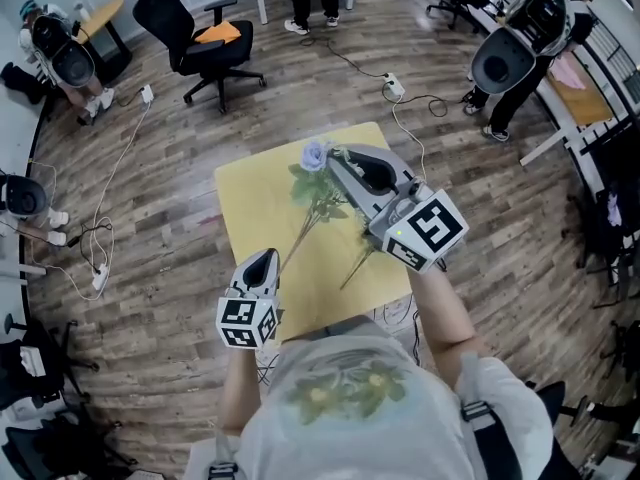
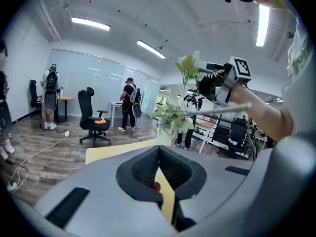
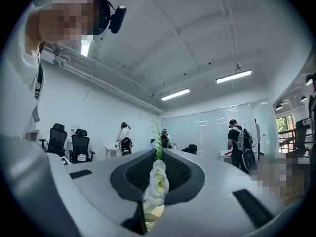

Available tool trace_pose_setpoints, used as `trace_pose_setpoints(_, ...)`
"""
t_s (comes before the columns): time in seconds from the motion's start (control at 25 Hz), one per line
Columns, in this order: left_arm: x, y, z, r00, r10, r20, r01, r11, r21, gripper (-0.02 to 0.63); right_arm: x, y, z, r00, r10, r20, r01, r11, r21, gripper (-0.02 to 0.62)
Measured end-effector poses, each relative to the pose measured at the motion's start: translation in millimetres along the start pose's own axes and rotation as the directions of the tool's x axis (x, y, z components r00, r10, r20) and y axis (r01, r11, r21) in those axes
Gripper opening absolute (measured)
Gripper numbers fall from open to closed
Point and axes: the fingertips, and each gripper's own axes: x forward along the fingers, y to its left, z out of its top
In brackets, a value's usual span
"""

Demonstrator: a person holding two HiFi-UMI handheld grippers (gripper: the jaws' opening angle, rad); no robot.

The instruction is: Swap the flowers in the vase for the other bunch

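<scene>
A bunch of flowers with a pale blue rose [image 1: 314,155] and green leaves [image 1: 320,198] hangs over the yellow table [image 1: 250,208]. Its long stems [image 1: 300,238] trail toward the table's near edge. My right gripper [image 1: 336,158] is shut on this bunch near the bloom. In the right gripper view a white rose [image 3: 157,181] and a green sprig sit pinched between the pads of the right gripper [image 3: 157,154]. My left gripper [image 1: 268,258] stays low at the near left of the table, its tips [image 2: 158,148] shut with nothing seen between them. No vase can be made out.
A black office chair with an orange cushion [image 1: 208,43] stands beyond the table. A power strip and cables [image 1: 392,86] lie on the wood floor. People with backpacks [image 1: 525,33] stand at the far right, and others [image 2: 130,104] by desks.
</scene>
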Motion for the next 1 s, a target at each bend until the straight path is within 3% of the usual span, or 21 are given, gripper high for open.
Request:
trace_pose_setpoints(0.64,-33,33,-17,0.993,0.118,-0.005,-0.118,0.992,-0.034,0.017,15,48,-26,0.982,0.182,-0.058,-0.181,0.983,0.02,0.058)
trace_pose_setpoints(1.0,-48,53,-26,0.984,0.178,-0.02,-0.179,0.981,-0.071,0.017,39,67,-68,0.953,0.261,-0.155,-0.255,0.965,0.062,0.058)
